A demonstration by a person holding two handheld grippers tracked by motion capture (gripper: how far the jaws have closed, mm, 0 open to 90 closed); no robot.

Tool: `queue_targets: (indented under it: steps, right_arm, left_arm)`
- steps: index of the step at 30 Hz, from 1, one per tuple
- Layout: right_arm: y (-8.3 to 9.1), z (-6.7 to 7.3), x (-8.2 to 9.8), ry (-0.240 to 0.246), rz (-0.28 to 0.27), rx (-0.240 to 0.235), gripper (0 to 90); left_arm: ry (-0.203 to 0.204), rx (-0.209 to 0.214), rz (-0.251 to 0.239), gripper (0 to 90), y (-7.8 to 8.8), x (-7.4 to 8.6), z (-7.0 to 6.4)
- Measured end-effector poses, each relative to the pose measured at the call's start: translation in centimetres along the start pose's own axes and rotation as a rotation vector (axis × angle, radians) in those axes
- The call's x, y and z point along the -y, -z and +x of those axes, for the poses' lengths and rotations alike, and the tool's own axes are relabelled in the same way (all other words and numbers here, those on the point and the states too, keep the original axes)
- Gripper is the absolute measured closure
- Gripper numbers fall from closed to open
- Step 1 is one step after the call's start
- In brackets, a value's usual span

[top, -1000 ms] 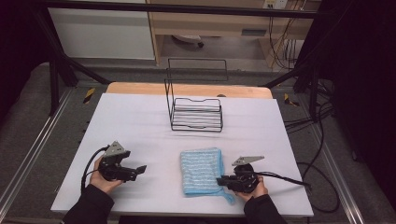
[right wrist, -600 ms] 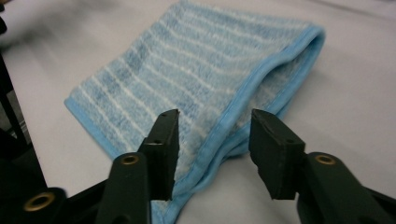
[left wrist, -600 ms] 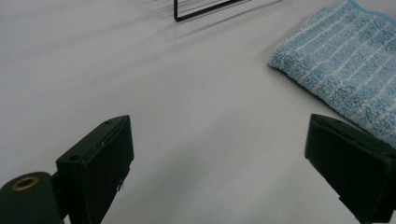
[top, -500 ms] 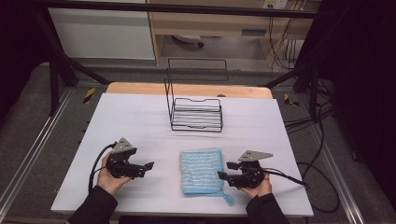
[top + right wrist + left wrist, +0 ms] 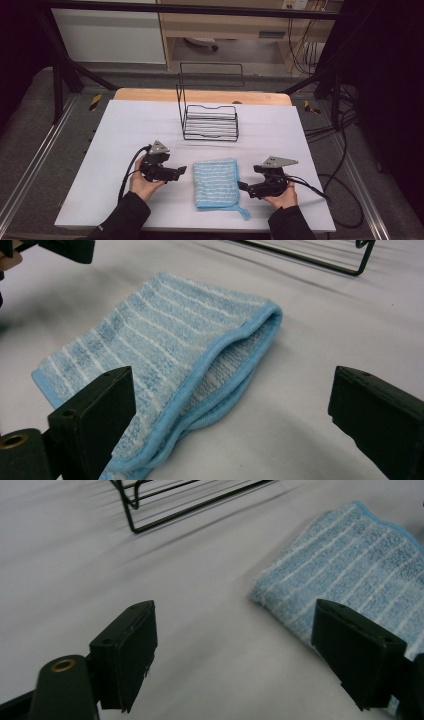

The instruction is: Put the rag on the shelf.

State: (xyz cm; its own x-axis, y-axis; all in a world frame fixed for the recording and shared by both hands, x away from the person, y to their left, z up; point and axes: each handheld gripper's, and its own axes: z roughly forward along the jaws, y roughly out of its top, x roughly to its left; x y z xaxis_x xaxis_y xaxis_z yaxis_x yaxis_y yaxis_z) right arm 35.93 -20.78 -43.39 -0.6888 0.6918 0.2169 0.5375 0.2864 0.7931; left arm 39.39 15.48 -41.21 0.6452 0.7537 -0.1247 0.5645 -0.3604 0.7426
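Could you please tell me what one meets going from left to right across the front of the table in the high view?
Left gripper → blue cloth → right gripper.

The right claw [image 5: 243, 187] has just opened off the towel [image 5: 216, 183]; left claw [image 5: 181, 171] neared it.

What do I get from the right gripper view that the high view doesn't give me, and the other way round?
Right gripper view alone: the folded blue towel seen edge-on, its layers gaping apart along the bound edge, and the right gripper with jaws wide and nothing between them, having just been opening.

High view alone: the person's hands, the left gripper beside the towel's left edge, the whole black wire rack and the towel's hanging loop at its near right corner.

Both share: the towel lying flat on the white table, with the rack beyond it.
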Motion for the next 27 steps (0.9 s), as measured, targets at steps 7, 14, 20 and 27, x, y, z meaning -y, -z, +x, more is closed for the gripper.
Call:
queue_targets:
  steps: [7,14,20,27]
  right_arm:
    - [-0.2,0.0,0.2,0.016,0.025,0.006,3.9]
    - [-0.1,0.0,0.2,0.021,0.023,0.012,5.6]
    - [-0.1,-0.2,-0.1,0.018,0.009,0.024,8.3]
    - [-0.8,-1.2,-1.4,-0.019,-0.037,0.039,17.8]
  left_arm:
    - [0.042,0.002,0.036,37.2,-2.8,-1.1,-1.5]
    - [0.106,0.002,0.082,52.6,-5.1,-1.4,-2.0]
    - [0.111,0.009,0.102,64.8,-5.8,-0.9,-2.1]
    - [0.102,0.020,0.125,70.1,-5.9,-0.8,-2.2]
